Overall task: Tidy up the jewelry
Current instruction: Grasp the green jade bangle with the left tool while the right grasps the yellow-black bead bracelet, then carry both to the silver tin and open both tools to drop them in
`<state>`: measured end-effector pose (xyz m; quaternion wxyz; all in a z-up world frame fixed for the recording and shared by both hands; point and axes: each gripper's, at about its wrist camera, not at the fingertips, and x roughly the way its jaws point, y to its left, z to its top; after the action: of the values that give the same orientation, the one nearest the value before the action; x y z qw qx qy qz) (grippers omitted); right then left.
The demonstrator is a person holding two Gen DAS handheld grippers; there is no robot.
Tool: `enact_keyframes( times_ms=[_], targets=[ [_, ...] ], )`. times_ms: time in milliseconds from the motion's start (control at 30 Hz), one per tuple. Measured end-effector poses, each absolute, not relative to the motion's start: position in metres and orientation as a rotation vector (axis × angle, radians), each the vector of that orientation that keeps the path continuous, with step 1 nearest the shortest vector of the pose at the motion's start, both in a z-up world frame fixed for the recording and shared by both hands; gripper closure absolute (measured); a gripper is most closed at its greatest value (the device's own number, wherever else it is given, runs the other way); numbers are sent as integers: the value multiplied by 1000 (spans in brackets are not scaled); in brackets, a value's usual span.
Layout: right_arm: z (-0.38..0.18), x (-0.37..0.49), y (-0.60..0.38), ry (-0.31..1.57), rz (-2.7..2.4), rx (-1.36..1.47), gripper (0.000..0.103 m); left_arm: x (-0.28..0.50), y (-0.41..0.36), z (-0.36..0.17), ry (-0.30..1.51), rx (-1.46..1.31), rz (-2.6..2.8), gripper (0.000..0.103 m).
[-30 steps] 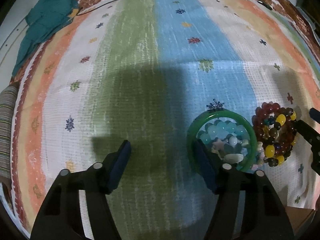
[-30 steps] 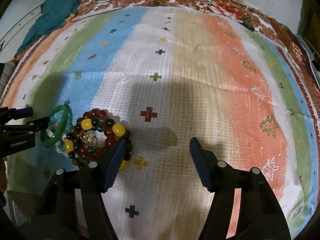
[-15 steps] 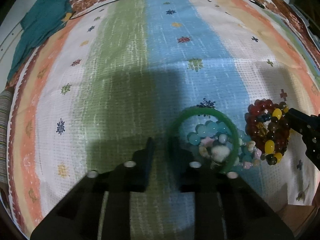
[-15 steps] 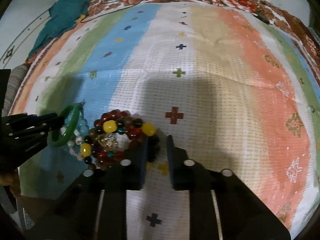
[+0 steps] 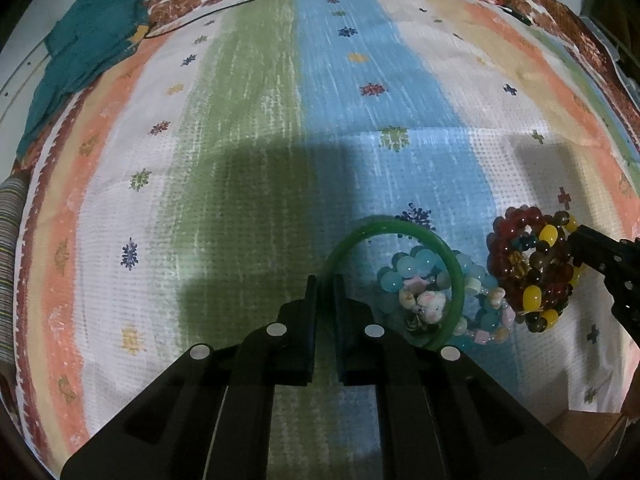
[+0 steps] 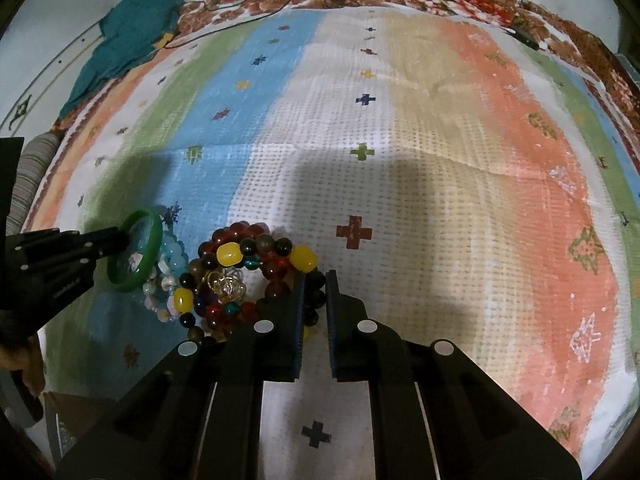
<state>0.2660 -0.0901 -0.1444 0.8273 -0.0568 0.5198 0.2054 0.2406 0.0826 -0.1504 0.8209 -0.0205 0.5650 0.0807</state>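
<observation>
A green bangle [image 5: 404, 230] stands tilted on the striped cloth, and my left gripper [image 5: 326, 280] is shut on its left rim. It also shows in the right wrist view [image 6: 150, 256]. Pale blue and pink bead bracelets [image 5: 416, 280] lie under and beside the bangle. A pile of dark red, brown and yellow bead bracelets [image 6: 248, 268] lies to their right, also in the left wrist view [image 5: 528, 268]. My right gripper [image 6: 315, 280] is shut on dark beads at the right edge of that pile.
A striped patterned cloth [image 6: 440, 160] covers the surface. A teal garment [image 5: 88, 48] lies crumpled at the far left. A thin dark cord [image 6: 256, 4] runs along the floral border at the back.
Both grippers went from wide open to shut. The left closed on the green bangle's rim and tilted it up. The right closed on beads of the dark pile.
</observation>
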Motion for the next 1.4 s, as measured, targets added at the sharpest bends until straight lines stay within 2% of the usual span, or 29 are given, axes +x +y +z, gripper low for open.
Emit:
enact_keyframes(
  times_ms=[1400],
  targets=[
    [-58, 210, -119, 900, 332, -130, 93, 193, 53, -60, 1022, -61, 113, 96]
  ],
)
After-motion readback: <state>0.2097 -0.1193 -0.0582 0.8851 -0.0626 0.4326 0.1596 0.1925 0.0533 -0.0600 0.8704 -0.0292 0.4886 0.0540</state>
